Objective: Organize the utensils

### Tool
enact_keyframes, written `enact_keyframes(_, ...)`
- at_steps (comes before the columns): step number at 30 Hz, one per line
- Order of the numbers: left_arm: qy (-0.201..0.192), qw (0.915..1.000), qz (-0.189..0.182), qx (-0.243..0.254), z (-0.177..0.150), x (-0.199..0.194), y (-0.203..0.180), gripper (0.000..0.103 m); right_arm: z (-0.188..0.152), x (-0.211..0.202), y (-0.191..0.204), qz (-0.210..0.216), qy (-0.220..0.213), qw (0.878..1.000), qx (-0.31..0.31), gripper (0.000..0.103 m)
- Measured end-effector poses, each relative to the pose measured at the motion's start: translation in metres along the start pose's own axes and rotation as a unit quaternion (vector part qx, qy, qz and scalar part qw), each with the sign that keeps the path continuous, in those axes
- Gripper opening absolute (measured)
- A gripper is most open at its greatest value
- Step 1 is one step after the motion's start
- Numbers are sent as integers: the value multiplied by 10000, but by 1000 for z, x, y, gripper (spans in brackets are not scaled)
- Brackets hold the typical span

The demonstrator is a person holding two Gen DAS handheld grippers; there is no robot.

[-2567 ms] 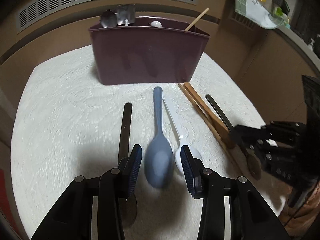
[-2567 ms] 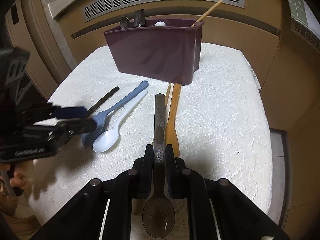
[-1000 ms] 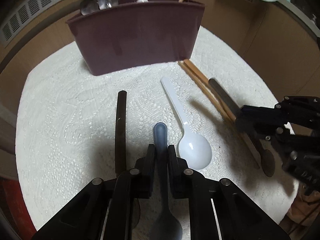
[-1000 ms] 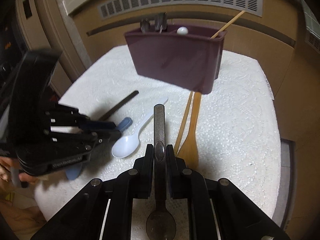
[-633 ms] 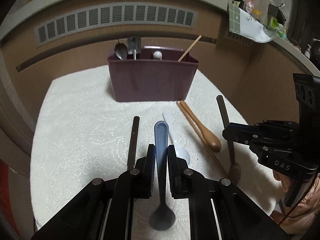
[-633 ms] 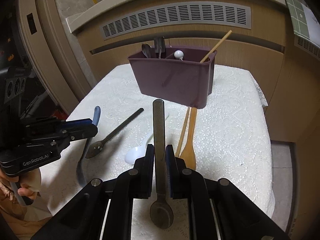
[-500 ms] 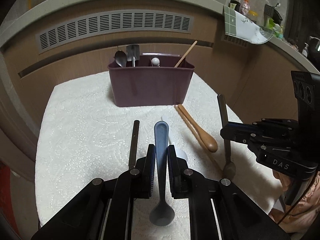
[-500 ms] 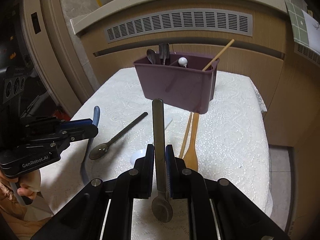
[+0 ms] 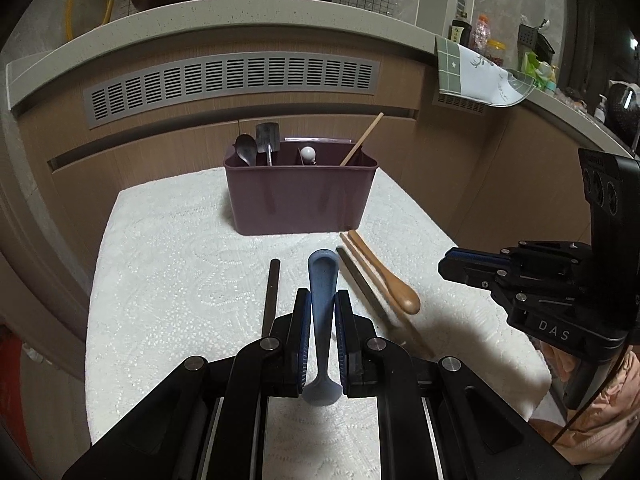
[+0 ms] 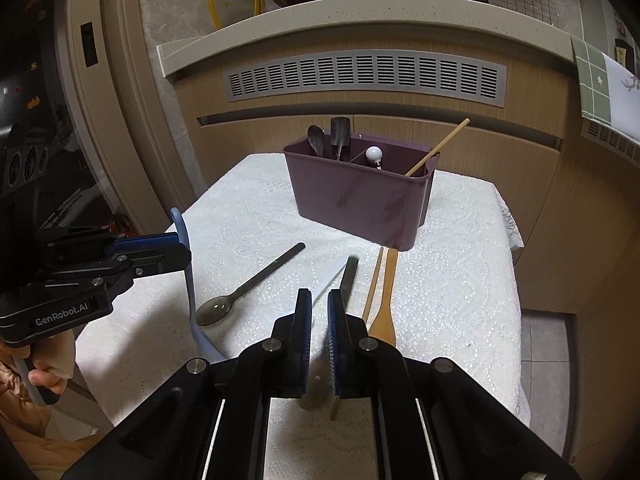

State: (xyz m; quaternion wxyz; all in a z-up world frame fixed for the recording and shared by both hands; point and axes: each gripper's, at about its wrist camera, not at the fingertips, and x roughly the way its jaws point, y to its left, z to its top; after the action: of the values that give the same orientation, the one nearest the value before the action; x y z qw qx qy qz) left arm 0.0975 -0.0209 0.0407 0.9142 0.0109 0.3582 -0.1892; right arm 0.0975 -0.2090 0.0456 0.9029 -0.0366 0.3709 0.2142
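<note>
Your left gripper is clamped on the blue spoon, pads pressing both sides of the handle, handle end pointing toward the caddy and the bowl hanging at the lower middle of the left wrist view. In the right wrist view that spoon shows at the left edge, lifted clear of the white cloth that covers the bench. Your right gripper has its jaws drawn nearly together with nothing between them; only cloth shows through the narrow gap. Just beyond its fingers a dark metal spoon handle lies on the cloth, with a white spoon handle at its left and a chopstick and wooden spoon at its right. Another dark spoon lies apart at centre left. The purple caddy stands upright in the upper middle, holding two metal utensils in its left compartment, a white spoon in the middle one and a leaning chopstick at the right.
</note>
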Motion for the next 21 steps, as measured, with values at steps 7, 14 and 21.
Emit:
enact_keyframes(7, -70, 10000, 40, -35, 1, -4, 2, 12, -5, 37, -5, 39, 747, 9972, -29, 21)
enact_keyframes(14, -92, 9999, 17, -95, -1, -4, 7, 12, 0, 95, -8, -176, 1071, 9936, 298, 29)
enact_keyframes(21, -156, 9997, -39, -156, 2, -5, 11, 12, 2, 145, -4, -603, 1516, 9863, 254, 12)
